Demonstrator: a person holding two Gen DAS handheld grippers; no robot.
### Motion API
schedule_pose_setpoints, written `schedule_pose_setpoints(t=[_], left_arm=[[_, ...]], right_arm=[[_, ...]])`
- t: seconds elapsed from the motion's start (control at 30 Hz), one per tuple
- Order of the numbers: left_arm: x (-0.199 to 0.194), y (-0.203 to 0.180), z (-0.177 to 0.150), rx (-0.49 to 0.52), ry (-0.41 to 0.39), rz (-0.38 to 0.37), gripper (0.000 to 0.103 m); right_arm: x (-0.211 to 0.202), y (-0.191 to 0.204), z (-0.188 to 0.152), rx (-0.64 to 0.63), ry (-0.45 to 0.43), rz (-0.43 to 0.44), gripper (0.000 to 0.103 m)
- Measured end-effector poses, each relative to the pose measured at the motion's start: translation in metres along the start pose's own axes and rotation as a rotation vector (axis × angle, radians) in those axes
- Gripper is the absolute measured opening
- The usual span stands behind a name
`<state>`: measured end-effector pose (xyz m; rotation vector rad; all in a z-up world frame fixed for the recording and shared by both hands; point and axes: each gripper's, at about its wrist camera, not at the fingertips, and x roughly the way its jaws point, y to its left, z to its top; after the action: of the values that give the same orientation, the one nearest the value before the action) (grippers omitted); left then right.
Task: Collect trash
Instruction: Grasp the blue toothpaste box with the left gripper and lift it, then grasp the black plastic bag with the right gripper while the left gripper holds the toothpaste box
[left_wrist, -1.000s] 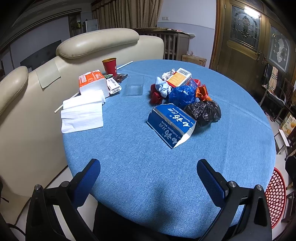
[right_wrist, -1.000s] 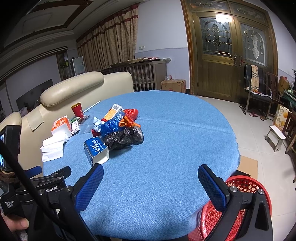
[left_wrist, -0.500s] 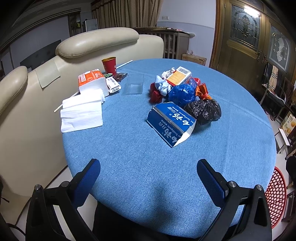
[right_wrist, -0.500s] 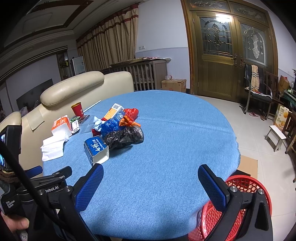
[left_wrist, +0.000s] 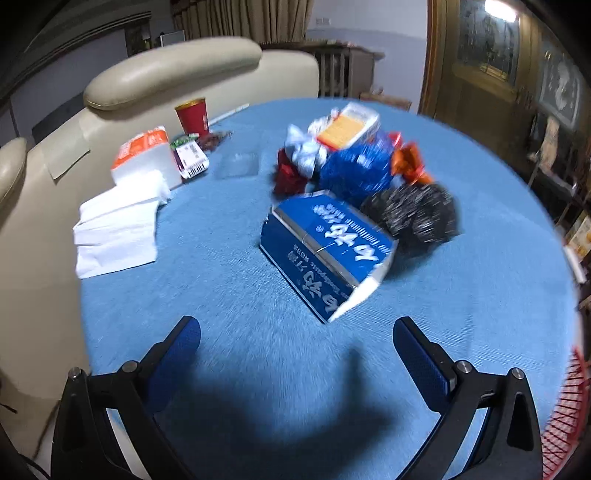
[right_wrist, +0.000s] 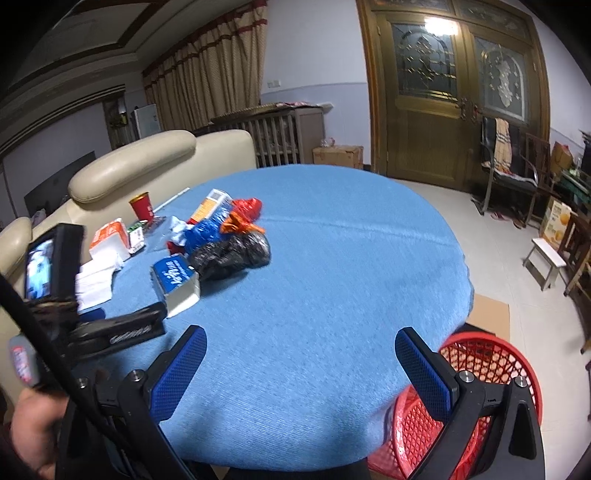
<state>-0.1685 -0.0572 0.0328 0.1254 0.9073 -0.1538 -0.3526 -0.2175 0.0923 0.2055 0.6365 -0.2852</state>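
A blue toothpaste box (left_wrist: 327, 251) lies on the round blue table (left_wrist: 258, 350), in front of a trash pile: a black bag (left_wrist: 417, 212), a blue bag (left_wrist: 356, 168), an orange wrapper (left_wrist: 410, 164) and a yellow-label carton (left_wrist: 347, 125). My left gripper (left_wrist: 295, 354) is open and empty, just short of the box. My right gripper (right_wrist: 301, 363) is open and empty over the table's near edge. The box (right_wrist: 175, 280), the black bag (right_wrist: 232, 253) and the left gripper's body (right_wrist: 122, 332) show in the right wrist view. A red mesh basket (right_wrist: 476, 373) stands on the floor at the right.
White napkins (left_wrist: 118, 229), an orange-and-white tissue pack (left_wrist: 144, 155), a small carton (left_wrist: 190, 158) and a red paper cup (left_wrist: 192, 116) lie at the table's left. A cream sofa (left_wrist: 166, 77) stands behind. A wooden door (right_wrist: 454, 107), chairs (right_wrist: 506, 177) and a stool (right_wrist: 546, 266) are at the right.
My left gripper has moved forward over the table toward the blue box, which now looks larger and blurred. The right gripper has barely moved. Both stay open.
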Motion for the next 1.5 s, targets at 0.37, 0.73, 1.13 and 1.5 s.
schedule_pose_setpoints(t=[0.37, 0.73, 1.13, 1.5], left_arm=[[0.015, 0.071, 0.003, -0.228, 0.018, 0.147, 0.103], [0.0, 0.028, 0.008, 0.023, -0.028, 0.065, 0.103], [0.051, 0.02, 0.049, -0.011, 0.085, -0.088, 0.062], [0.034, 0.036, 0.03, 0.005, 0.063, -0.123, 0.062]], right_arm=[[0.032, -0.01, -0.014, 0.03, 0.093, 0.008, 0.103], [0.051, -0.006, -0.021, 0.032, 0.14, 0.031, 0.103], [0.065, -0.007, -0.014, 0.024, 0.159, 0.004, 0.103], [0.145, 0.031, 0.076, 0.006, 0.164, 0.119, 0.103]])
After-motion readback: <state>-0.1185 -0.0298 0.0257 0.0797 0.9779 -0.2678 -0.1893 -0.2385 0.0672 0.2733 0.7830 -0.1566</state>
